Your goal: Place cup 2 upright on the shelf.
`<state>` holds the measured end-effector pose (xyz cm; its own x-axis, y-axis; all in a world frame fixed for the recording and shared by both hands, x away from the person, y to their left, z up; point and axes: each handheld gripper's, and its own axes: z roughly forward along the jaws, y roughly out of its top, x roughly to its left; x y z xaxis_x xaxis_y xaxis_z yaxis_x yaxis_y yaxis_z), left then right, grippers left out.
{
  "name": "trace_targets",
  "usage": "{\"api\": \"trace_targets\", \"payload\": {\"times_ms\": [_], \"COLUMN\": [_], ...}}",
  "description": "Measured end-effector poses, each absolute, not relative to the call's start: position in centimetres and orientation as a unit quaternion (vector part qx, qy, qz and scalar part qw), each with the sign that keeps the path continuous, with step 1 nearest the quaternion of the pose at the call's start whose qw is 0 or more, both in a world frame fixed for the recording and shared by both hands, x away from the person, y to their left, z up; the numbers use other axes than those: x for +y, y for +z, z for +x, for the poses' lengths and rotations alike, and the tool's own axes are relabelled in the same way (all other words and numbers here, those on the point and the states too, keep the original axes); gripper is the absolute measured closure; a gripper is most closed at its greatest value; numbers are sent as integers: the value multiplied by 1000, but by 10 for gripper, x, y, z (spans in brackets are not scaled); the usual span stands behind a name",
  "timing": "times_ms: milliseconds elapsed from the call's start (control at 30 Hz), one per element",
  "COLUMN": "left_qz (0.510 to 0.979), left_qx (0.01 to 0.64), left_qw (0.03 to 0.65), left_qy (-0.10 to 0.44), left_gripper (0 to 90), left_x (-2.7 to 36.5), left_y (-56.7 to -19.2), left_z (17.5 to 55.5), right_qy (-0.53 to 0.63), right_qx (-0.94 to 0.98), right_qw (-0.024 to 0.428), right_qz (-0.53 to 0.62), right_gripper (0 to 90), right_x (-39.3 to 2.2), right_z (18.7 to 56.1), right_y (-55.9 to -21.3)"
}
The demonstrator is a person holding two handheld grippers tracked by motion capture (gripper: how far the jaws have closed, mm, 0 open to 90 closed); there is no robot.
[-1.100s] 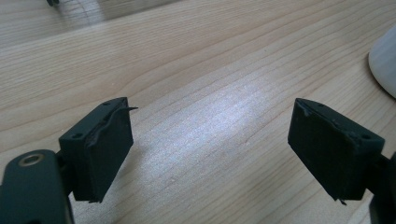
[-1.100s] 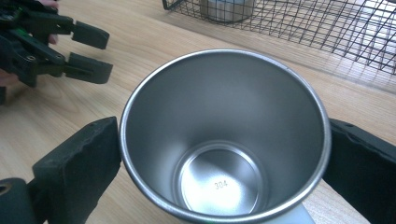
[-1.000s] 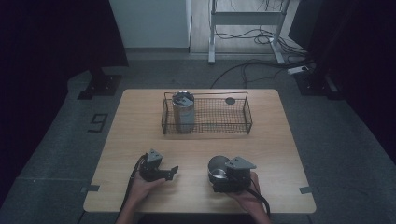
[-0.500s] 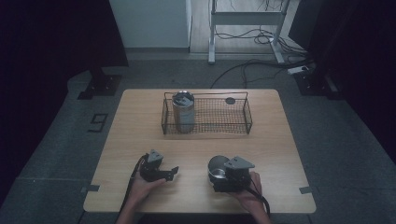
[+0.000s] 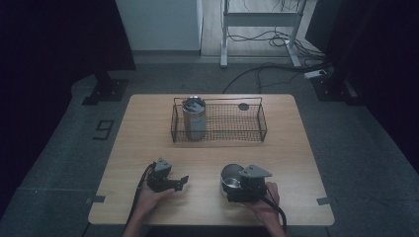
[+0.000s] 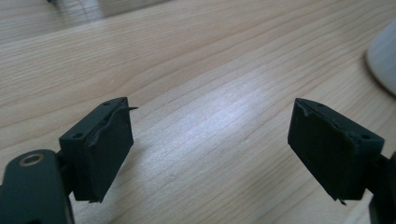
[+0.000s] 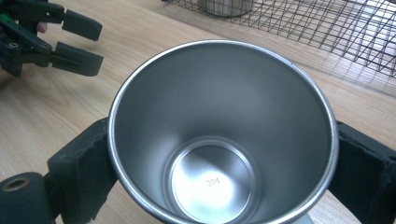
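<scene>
A: High view first: where does the steel cup (image 5: pixel 231 177) sit?

B: On the table (image 5: pixel 148 128), near the front edge on the person's right. The right gripper (image 5: pixel 237 185) is around it. The wire basket (image 5: pixel 257 129) stands well apart toward the far side, with a second steel cup (image 5: pixel 193 118) upright in its left end.

A: So which way does the basket lie from the held cup?

B: Straight ahead and a little to the left. In the right gripper view, the mesh of the wire basket (image 7: pixel 327 32) runs across the top, beyond the cup's rim.

A: How is the cup oriented?

B: In that same view, the steel cup (image 7: pixel 219 135) shows its open mouth and its bottom, stamped 304. Its long axis runs roughly along the camera's line, so I judge it close to upright, perhaps tilted a little.

A: And the grip?

B: The two black jaws press against opposite sides of the wall just under the rim, spread about as wide as the cup. I judge it closed onto the cup, though I cannot tell whether the cup is lifted or resting.

A: The other hand?

B: The left gripper (image 5: pixel 173 181) rests low over the table on the left, apart from the cup. In the left gripper view, its jaws stand wide apart with bare wood between them. The right hand is clearly the one placed to carry.
</scene>
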<state>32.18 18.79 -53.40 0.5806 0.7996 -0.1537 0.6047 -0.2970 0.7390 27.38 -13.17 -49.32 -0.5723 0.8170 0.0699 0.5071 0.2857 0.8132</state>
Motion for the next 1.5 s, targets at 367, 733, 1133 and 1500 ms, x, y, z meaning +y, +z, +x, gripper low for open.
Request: {"api": "trace_targets", "payload": {"times_ms": [367, 733, 1133, 1500], "left_qz": [794, 802, 803, 806], "left_qx": [444, 433, 432, 428], "left_qw": [395, 389, 388, 391], "left_qy": [126, 135, 133, 124], "left_gripper": [141, 144, 144, 145], "left_x": [188, 186, 187, 186], "left_y": [-534, -536, -535, -536], "left_z": [318, 315, 315, 315], "right_qy": [445, 447, 429, 425], "right_qx": [756, 734, 736, 739], "right_qw": [193, 198, 221, 226], "right_qz": [440, 471, 474, 471], "right_gripper": [65, 65, 66, 66], "right_x": [-148, -160, -160, -157], "right_z": [270, 280, 290, 299], "right_y": [-480, -466, -443, -429]}}
